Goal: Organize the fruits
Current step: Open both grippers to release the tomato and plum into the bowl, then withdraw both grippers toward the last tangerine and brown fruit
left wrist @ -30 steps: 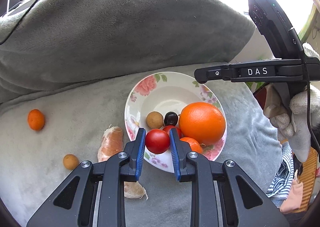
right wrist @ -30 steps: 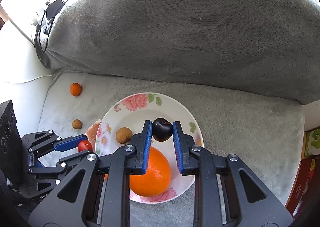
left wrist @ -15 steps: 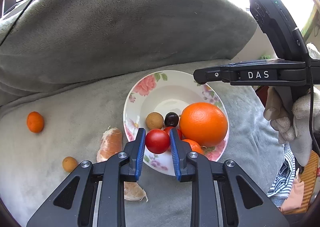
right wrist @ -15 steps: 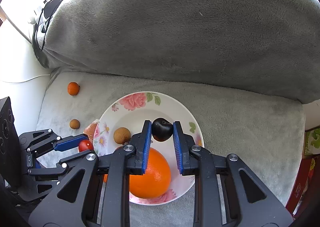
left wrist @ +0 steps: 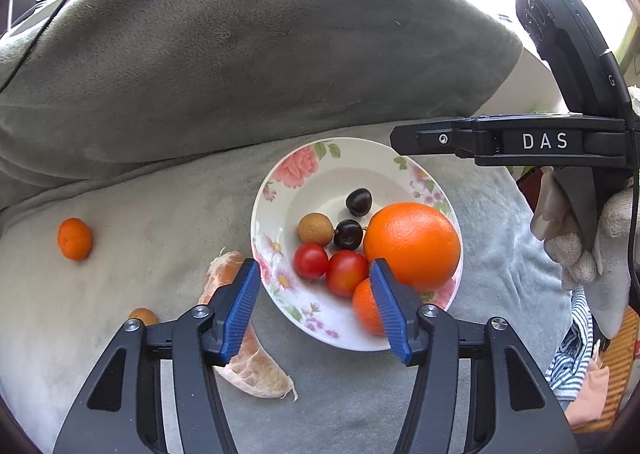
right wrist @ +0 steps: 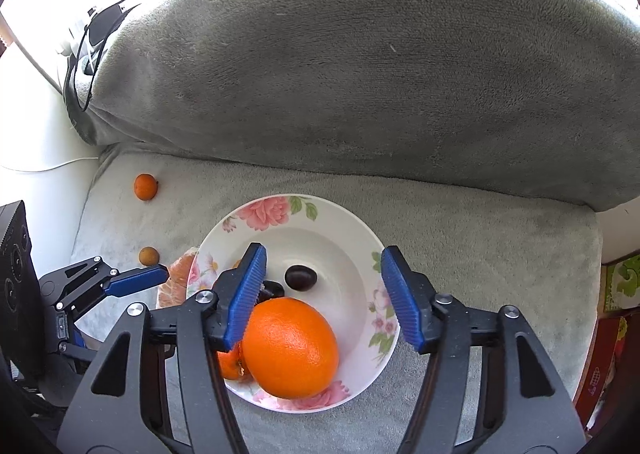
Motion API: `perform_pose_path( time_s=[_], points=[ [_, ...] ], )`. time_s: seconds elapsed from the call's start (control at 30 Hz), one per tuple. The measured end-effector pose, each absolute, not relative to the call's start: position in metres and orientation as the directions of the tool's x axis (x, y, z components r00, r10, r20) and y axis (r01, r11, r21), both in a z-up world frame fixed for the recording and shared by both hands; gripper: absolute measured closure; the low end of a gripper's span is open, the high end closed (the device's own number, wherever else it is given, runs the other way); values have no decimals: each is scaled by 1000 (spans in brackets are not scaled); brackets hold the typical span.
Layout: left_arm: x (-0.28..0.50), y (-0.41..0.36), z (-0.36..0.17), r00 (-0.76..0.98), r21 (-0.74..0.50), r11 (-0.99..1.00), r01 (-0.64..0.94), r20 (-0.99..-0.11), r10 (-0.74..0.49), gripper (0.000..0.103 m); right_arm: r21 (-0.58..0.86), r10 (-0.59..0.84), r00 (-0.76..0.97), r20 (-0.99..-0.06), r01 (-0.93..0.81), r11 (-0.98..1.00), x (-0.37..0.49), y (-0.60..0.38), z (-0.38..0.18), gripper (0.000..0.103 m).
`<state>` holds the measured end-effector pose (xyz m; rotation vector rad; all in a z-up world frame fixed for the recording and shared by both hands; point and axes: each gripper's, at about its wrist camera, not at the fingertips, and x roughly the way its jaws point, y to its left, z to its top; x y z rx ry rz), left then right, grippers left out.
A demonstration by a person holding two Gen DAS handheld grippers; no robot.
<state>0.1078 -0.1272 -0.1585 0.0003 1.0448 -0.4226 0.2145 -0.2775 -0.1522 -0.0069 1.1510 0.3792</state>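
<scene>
A floral plate (left wrist: 304, 174) (right wrist: 352, 238) sits on the grey cushion. It holds a big orange (left wrist: 412, 244) (right wrist: 290, 346), two red tomatoes (left wrist: 311, 261), two dark cherries (left wrist: 359, 201) (right wrist: 301, 277), a brown longan (left wrist: 315, 229) and a small mandarin (left wrist: 366, 306). My left gripper (left wrist: 314, 310) is open and empty above the plate's near rim. My right gripper (right wrist: 322, 294) is open and empty above the plate; its side shows in the left wrist view (left wrist: 424, 140).
Off the plate to the left lie a small mandarin (left wrist: 75, 238) (right wrist: 145, 187), a small brown fruit (left wrist: 143, 316) (right wrist: 149, 255) and a peeled citrus segment (left wrist: 248, 358). A big grey pillow (left wrist: 240, 54) rises behind. The cushion edge is at the right.
Both grippers opened. The left let go of the red tomato and the right let go of the dark cherry; both fruits now lie on the plate.
</scene>
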Motion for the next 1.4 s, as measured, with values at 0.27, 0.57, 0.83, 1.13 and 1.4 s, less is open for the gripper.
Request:
perform_pose_path(
  time_s=[0.27, 0.57, 0.83, 1.13, 1.4],
  points=[
    [108, -127, -157, 438, -177, 928, 329, -842, -316, 37, 145, 254, 367, -895, -298, 943, 213, -276, -149, 32],
    [109, -126, -157, 441, -168, 931, 325, -844, -306, 36, 157, 258, 409, -875, -265, 951, 209, -285, -140, 32],
    [106, -123, -155, 444, -166, 932, 321, -843, -303, 36, 154, 252, 428, -868, -251, 956, 205, -287, -135, 31],
    [101, -105, -152, 452, -176, 935, 307, -838, -306, 36, 197, 282, 467, -838, -223, 955, 193, -292, -126, 30],
    [93, -70, -150, 460, -178, 947, 267, -840, -288, 36, 176, 262, 479, -838, -219, 960, 173, -278, -118, 30]
  ],
)
